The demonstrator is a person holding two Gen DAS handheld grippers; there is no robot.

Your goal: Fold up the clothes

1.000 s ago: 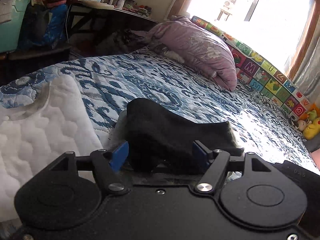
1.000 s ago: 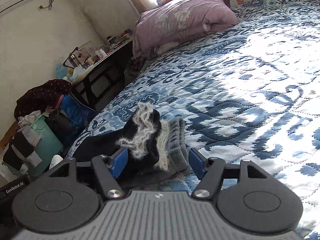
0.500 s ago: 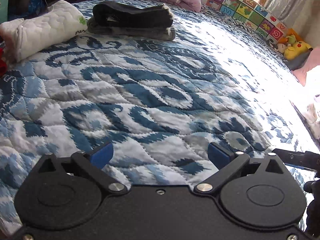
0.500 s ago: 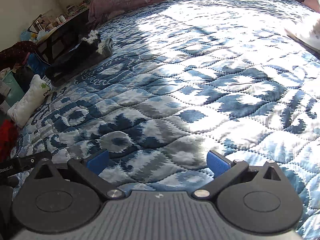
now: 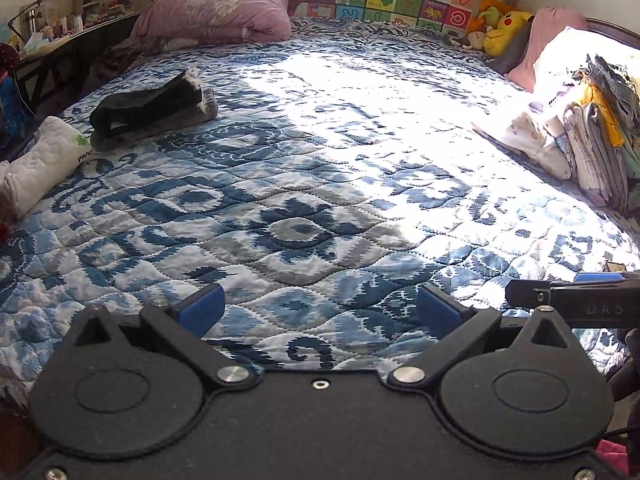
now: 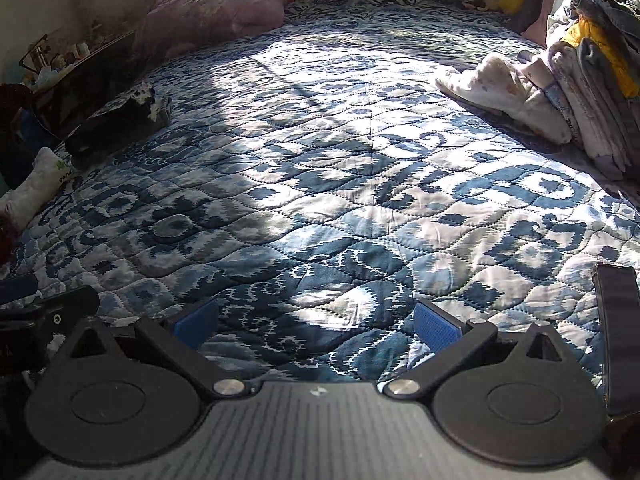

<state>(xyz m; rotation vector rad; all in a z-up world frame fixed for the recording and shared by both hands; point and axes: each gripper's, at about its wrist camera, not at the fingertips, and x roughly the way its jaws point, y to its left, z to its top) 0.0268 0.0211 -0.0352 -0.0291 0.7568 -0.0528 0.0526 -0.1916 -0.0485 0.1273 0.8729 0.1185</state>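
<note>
Surface: blue-patterned quilt [image 5: 320,184] lying sunlit, purple pillow [image 5: 216,12] far | Grippers: I am holding my left gripper [image 5: 320,308] and right gripper [image 6: 316,322] spread, empty | Item: folded black garment [image 5: 148,104] lying far left, well apart; unfolded clothes pile [image 6: 592,80] sitting far right.

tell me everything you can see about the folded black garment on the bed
The folded black garment is a dark, soft-looking bundle with a pale fuzzy trim at its end nearest the purple pillow. It lies flat on top of a folded grey piece on the blue patterned quilt, near the bed's left edge. A rolled white quilted item lies beside it; whether they touch is unclear. No gripper touches it.
</note>
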